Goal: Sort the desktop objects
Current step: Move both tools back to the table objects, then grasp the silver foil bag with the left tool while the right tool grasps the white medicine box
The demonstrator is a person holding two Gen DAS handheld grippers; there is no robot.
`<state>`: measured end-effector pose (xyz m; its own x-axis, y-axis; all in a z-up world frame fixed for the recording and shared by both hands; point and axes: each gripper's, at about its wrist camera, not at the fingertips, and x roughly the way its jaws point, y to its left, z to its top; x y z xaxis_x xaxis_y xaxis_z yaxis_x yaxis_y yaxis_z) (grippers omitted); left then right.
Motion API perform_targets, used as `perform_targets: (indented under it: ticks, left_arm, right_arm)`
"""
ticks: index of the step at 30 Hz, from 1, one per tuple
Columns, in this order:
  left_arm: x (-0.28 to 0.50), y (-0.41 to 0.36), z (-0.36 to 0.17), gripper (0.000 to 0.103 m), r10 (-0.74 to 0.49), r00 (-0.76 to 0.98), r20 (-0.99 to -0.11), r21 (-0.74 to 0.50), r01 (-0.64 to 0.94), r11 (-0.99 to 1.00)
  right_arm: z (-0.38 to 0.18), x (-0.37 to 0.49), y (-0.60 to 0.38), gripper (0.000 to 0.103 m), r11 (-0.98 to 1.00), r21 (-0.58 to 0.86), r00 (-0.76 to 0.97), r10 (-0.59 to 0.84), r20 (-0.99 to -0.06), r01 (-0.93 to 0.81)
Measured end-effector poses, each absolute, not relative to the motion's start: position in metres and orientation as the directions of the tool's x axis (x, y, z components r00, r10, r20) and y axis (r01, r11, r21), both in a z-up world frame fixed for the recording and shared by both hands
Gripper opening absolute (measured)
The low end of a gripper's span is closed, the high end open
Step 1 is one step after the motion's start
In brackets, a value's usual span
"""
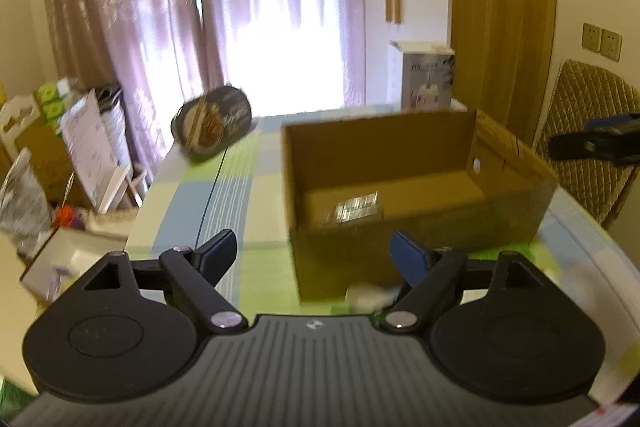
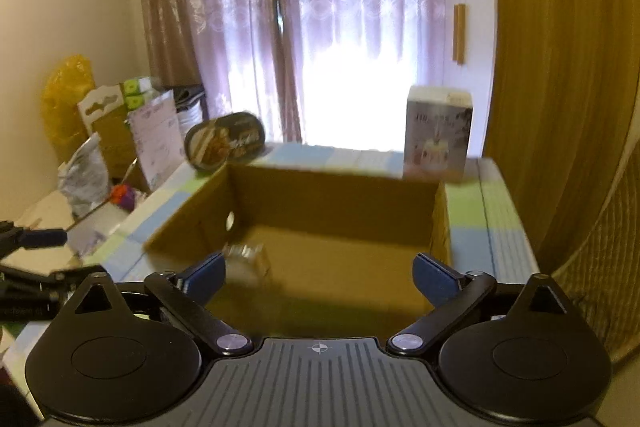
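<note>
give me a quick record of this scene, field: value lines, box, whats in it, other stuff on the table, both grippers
surface: table with a checked cloth
box: open cardboard box
box contents: one small clear packet, blurred
behind box: white carton, upright
far left corner: dark oval tin, tilted
left gripper: open, empty, in front of the box
right gripper: open, empty, over the box's near edge
</note>
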<state>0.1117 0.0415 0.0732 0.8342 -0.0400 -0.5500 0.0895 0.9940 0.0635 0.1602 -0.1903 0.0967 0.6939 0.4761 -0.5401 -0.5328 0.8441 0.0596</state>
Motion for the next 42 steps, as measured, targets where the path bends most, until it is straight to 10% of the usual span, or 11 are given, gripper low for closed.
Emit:
perform_targets:
  ticks: [13,42]
  left_arm:
    - [0.051,0.055,0.011,0.084,-0.026,0.715,-0.698,0.095,0.129,0.987]
    - [0.072,0.041,-0.022,0.089,-0.062,0.651,-0.757,0.082,0.187,0.979]
  right_arm:
    - [0.021,0.099,-0.211,0.1,0.86,0.111,0.578,0.425,-0.697,-0.498]
    - [-0.014,0.153,-0.17,0.096,0.663,-0.06,0.48,0.474,-0.738,-0.747]
